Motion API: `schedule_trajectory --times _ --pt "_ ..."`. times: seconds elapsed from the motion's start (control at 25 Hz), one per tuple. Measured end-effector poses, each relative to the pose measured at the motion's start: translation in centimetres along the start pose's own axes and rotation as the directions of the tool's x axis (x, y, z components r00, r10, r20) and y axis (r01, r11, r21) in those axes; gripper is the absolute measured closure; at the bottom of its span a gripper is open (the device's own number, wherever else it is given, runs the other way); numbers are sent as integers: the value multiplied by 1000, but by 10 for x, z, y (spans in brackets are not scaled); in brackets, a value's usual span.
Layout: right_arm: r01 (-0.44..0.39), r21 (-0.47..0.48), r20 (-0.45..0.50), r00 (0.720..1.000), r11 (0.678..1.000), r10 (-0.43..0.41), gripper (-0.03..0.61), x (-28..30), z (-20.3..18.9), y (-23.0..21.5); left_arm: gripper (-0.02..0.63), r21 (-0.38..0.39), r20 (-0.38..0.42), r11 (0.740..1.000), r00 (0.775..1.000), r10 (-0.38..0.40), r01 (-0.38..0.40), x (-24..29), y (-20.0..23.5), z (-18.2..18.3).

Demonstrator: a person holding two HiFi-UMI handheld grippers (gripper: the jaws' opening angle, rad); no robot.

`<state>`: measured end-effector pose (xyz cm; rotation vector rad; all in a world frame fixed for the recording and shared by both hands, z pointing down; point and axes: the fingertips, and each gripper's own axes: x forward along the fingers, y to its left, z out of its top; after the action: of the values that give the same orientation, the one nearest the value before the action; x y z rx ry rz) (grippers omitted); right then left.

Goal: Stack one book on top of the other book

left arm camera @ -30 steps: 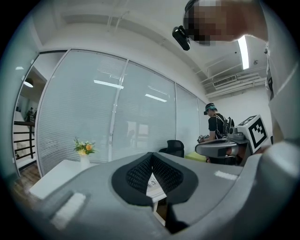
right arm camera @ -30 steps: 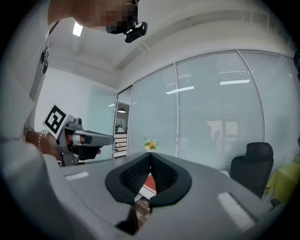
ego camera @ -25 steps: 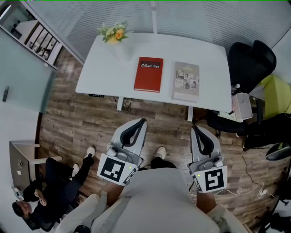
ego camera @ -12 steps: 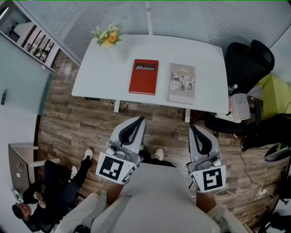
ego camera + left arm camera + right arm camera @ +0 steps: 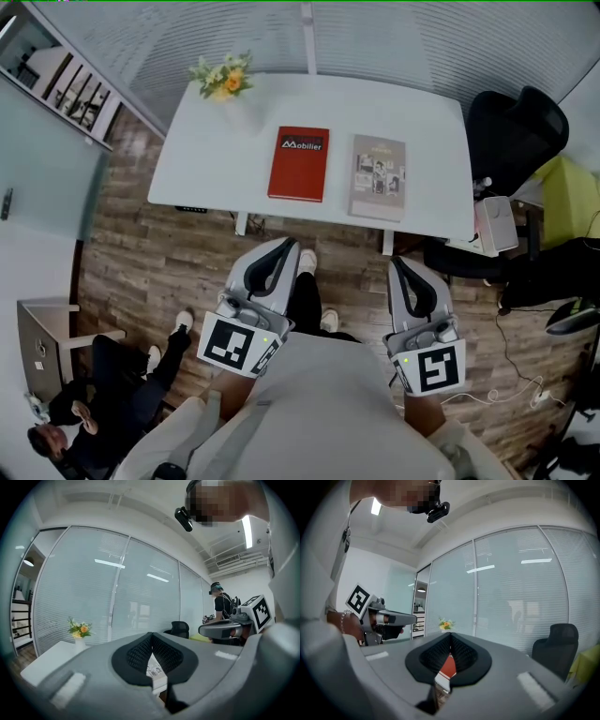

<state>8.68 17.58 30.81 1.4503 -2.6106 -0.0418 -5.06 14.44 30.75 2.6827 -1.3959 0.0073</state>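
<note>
The left gripper (image 5: 284,249) and right gripper (image 5: 397,266) are empty, jaws pressed together, since nothing is within reach yet. The red book (image 5: 299,164) and grey book (image 5: 378,177) lie side by side on the table (image 5: 202,159), well ahead of the fingertips, unstacked.

Red book (image 5: 299,164) from overhead and level
</note>
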Motion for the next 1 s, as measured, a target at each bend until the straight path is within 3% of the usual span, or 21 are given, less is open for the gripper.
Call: schedule_trajectory --times 0.4,0.64,1.0 --pt "9 16 -7 1000 1000 -9 574 71 8 -10 615 -6 8 1000 1000 -12 12 41 56 4" --pt "-5 -29 -19 1000 1000 4 574 127 8 -25 615 -17 15 1000 1000 -9 9 77 104 6" --pt "-20 -1 -21 1000 1000 20 574 219 24 -41 615 -15 9 1000 1000 -8 9 129 174 16"
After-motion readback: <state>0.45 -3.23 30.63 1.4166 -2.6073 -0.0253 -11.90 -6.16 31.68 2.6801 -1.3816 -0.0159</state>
